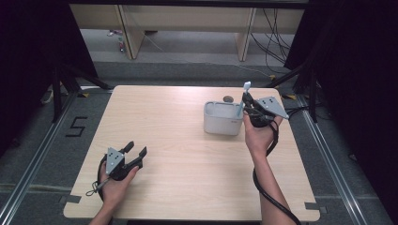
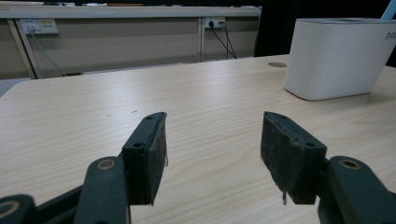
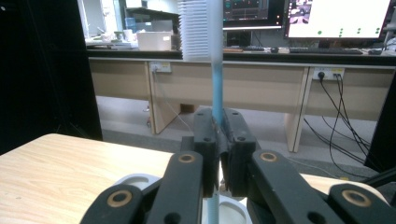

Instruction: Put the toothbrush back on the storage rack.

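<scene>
Toothbrush (image 3: 215, 60): one, pale blue handle with white bristles, upright, clamped between the jaws of my right gripper (image 3: 218, 135) at the handle; its lower end goes down into the white holder (image 1: 223, 119) near the worktop's far right corner. In the high view the toothbrush (image 1: 244, 96) rises above the holder's right end, bristle head uppermost.

Holder: one, white, rounded box with openings in its top, standing on the worktop; seen also from my left gripper's view (image 2: 338, 56), well apart from that gripper.

Grippers: two. My right gripper (image 1: 247, 108) is closed on the toothbrush, beside the holder. My left gripper (image 1: 136, 151) sits low near the worktop's near left corner, jaws spread wide and empty, the dark pads (image 2: 156, 154) facing each other.

Worktop (image 1: 178, 140): one, light wood grain, rounded corners, a small dark round mark (image 1: 228, 99) just behind the holder.

Room: grey floor with a taped "5" (image 1: 76, 126) left of the table; black curtains either side; a long desk behind with wall sockets, dangling cables, and two lit monitors (image 3: 336, 16).
</scene>
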The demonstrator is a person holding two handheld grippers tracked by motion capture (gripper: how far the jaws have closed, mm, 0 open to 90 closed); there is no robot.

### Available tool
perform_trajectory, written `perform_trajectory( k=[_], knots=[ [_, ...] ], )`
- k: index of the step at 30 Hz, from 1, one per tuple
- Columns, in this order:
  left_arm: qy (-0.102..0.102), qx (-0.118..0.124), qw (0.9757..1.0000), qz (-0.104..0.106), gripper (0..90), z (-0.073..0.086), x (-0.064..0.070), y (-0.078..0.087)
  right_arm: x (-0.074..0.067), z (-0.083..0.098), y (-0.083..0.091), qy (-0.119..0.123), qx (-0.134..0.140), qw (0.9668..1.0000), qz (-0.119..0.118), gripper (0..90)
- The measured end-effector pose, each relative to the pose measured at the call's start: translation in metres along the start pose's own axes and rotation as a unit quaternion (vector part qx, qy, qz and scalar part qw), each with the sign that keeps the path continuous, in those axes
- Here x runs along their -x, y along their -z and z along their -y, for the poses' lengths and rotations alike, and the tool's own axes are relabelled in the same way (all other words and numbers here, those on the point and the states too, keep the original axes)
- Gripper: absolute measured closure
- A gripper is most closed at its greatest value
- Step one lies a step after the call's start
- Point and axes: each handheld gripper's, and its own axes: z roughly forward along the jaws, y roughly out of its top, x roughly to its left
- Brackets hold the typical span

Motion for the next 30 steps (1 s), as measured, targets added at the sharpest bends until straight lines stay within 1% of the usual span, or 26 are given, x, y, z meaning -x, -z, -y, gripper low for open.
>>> perform_trajectory(
  k=[1, 2, 4, 7, 8, 9, 11, 12, 14, 15, 17, 18, 19, 20, 21, 22, 26, 27, 29, 30],
  knots=[
    [0.0, 0.0, 1.0, 0.0, 40.2, 0.0, 0.0, 0.0, 0.001, 0.001, 0.0, 0.006, -0.004, 1.0, 0.002, 86.0],
    [0.0, 0.0, 1.0, 0.0, 40.2, 0.0, 0.0, 0.0, 0.001, 0.002, 0.0, 0.001, -0.007, 1.0, -0.002, 85.9],
    [0.0, 0.0, 1.0, 0.0, 40.2, 0.0, 0.0, 0.0, 0.001, 0.005, -0.001, 0.002, -0.006, 1.0, 0.001, 85.9],
    [0.0, 0.0, 1.0, 0.0, 40.1, 0.0, 0.0, 0.0, 0.002, 0.008, -0.001, 0.0, -0.011, 0.9999, 0.003, 85.9],
    [0.0, 0.0, 1.0, 0.0, 40.2, 0.0, 0.0, 0.0, 0.002, 0.01, -0.002, -0.001, -0.012, 0.9999, 0.0, 85.9],
    [0.0, 0.0, 1.0, 0.0, 40.2, 0.0, 0.0, 0.0, 0.003, 0.011, -0.001, 0.004, -0.014, 0.9999, 0.003, 85.9],
    [0.0, 0.0, 1.0, 0.0, 40.2, 0.0, 0.0, 0.0, 0.003, 0.013, -0.002, 0.001, -0.019, 0.9998, 0.0, 85.9],
    [0.0, 0.0, 1.0, 0.0, 40.1, 0.0, 0.0, 0.0, 0.004, 0.014, -0.003, 0.003, -0.015, 0.9999, 0.002, 85.9],
    [0.0, 0.0, 1.0, 0.0, 40.1, 0.0, 0.0, 0.0, 0.003, 0.016, -0.002, -0.004, -0.023, 0.9997, 0.004, 85.9],
    [0.0, 0.0, 1.0, 0.0, 40.1, 0.0, 0.0, 0.0, 0.004, 0.017, -0.003, 0.001, -0.026, 0.9997, 0.002, 85.9],
    [0.0, 0.0, 1.0, 0.0, 40.1, 0.0, 0.0, 0.0, 0.004, 0.019, -0.003, -0.001, -0.025, 0.9997, 0.003, 85.9],
    [0.0, 0.0, 1.0, 0.0, 40.1, 0.0, 0.0, 0.0, 0.004, 0.019, -0.003, 0.0, -0.03, 0.9995, 0.007, 85.9],
    [0.0, 0.0, 1.0, 0.0, 40.1, 0.0, 0.0, 0.0, 0.004, 0.021, -0.004, -0.004, -0.026, 0.9996, 0.005, 85.9],
    [0.0, 0.0, 1.0, 0.0, 40.1, 0.0, 0.0, 0.0, 0.004, 0.021, -0.004, -0.003, -0.027, 0.9996, -0.001, 85.9],
    [0.0, 0.0, 1.0, 0.0, 40.1, 0.0, 0.0, 0.0, 0.004, 0.022, -0.004, -0.003, -0.032, 0.9995, 0.002, 85.9],
    [0.0, 0.0, 1.0, 0.0, 40.1, 0.0, 0.0, 0.0, 0.004, 0.023, -0.004, -0.004, -0.029, 0.9995, 0.006, 85.9],
    [0.0, 0.001, 1.0, 0.0, 40.1, 0.0, 0.0, 0.0, 0.005, 0.026, -0.006, -0.002, -0.033, 0.9995, 0.0, 85.9],
    [0.0, 0.001, 1.0, 0.0, 40.1, 0.0, 0.0, 0.0, 0.004, 0.027, -0.005, -0.005, -0.037, 0.9993, 0.003, 85.9],
    [0.0, 0.001, 1.0, 0.0, 40.1, 0.0, 0.0, 0.0, 0.005, 0.028, -0.006, -0.002, -0.035, 0.9994, 0.006, 85.9],
    [0.0, 0.001, 1.0, 0.0, 40.1, 0.0, 0.0, 0.0, 0.005, 0.029, -0.006, -0.004, -0.039, 0.9992, 0.003, 85.9]
  ],
)
